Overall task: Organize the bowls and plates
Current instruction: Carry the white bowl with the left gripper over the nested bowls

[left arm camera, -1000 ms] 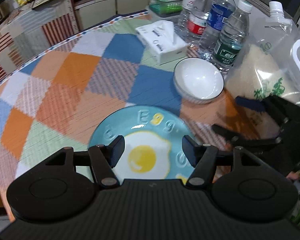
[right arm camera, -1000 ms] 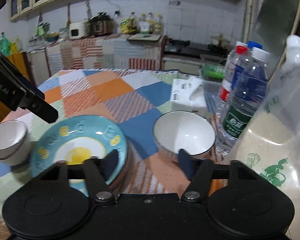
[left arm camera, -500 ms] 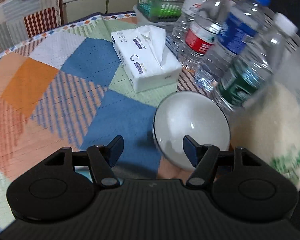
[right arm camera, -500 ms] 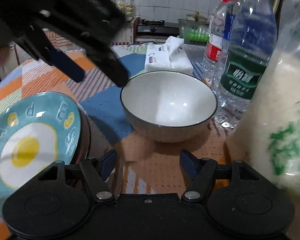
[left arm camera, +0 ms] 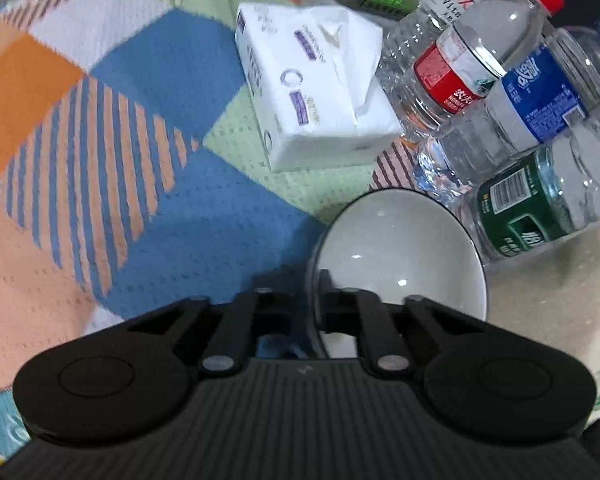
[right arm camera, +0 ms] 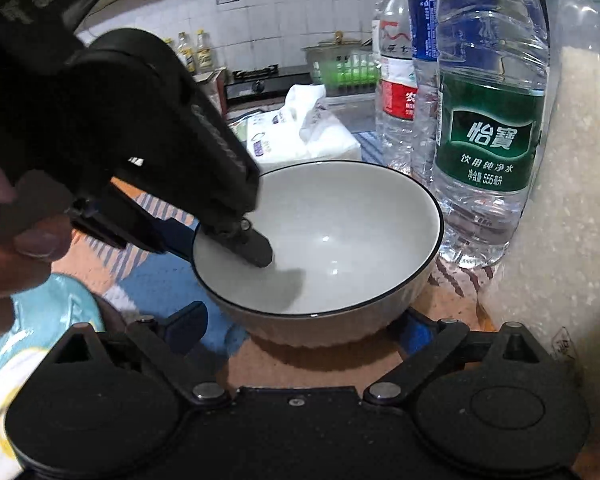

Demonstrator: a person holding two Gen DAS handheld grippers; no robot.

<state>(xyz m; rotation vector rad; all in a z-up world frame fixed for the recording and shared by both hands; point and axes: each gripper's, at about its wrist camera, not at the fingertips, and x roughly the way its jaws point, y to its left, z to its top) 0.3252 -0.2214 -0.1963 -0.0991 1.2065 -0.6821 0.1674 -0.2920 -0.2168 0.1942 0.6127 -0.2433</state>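
Left gripper (left arm camera: pixel 314 304): closed on the near-left rim of the white bowl (left arm camera: pixel 400 256), one finger inside the wall and one outside; from the right wrist view its inner finger (right arm camera: pixel 256 248) reached down into the bowl's hollow.
Right gripper (right arm camera: pixel 304 324): jaws spread wide, having just opened further; the bowl's base sat between the two fingers, though the pads did not appear to press on it.
White bowl: upright on the patchwork tablecloth (left arm camera: pixel 100 160), thin dark line around its rim, empty inside; just beside the green-label bottle (right arm camera: pixel 492 140) and close to the bag of rice (right arm camera: pixel 572 200).
Egg plate (right arm camera: pixel 40 344): blue with a fried-egg print, lying to the left of the bowl, partly under the hand (right arm camera: pixel 12 248) that held the left gripper.
Tissue pack (left arm camera: pixel 312 88): white, lying beyond the bowl.
Other bottles: red-label bottle (left arm camera: pixel 460 76) and blue-label bottle (left arm camera: pixel 540 96) standing behind the green one.
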